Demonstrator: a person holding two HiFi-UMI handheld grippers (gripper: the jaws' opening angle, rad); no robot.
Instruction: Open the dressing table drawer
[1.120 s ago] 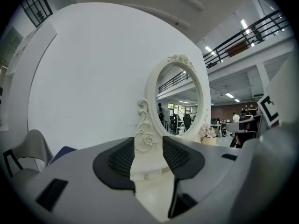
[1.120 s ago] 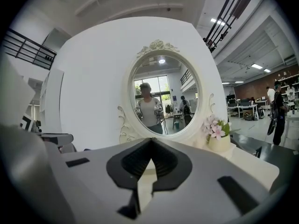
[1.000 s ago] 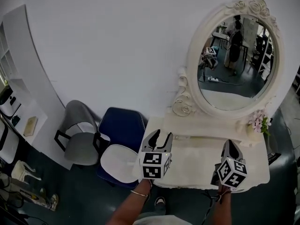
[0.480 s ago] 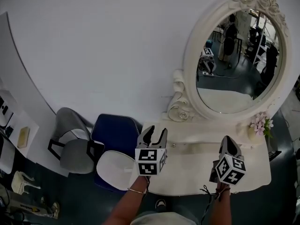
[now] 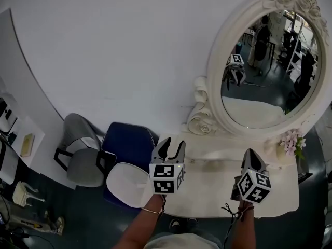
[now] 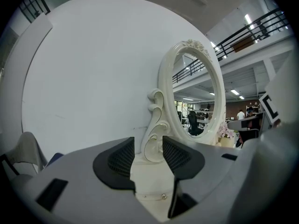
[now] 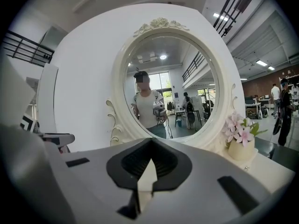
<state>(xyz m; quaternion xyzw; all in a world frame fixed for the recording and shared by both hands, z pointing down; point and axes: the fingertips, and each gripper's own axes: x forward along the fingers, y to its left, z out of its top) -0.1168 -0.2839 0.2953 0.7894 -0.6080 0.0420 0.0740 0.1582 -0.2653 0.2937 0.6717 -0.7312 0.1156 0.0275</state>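
Head view: left gripper [image 5: 171,148] spread, right gripper [image 5: 252,160] pinched, both over dressing table [image 5: 280,191]; drawer knob [image 5: 193,161] just right of left gripper.
Left gripper view: gap empty, knob low, just ahead.
Right gripper view: closed on nothing, facing mirror [image 7: 170,85].
Left gripper nearer.

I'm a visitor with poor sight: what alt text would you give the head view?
From above, a person holds two grippers over a white dressing table: the left gripper open, the right gripper shut. An oval mirror stands at the table's back, pink flowers beside it, with a blue chair and grey chair to the left.
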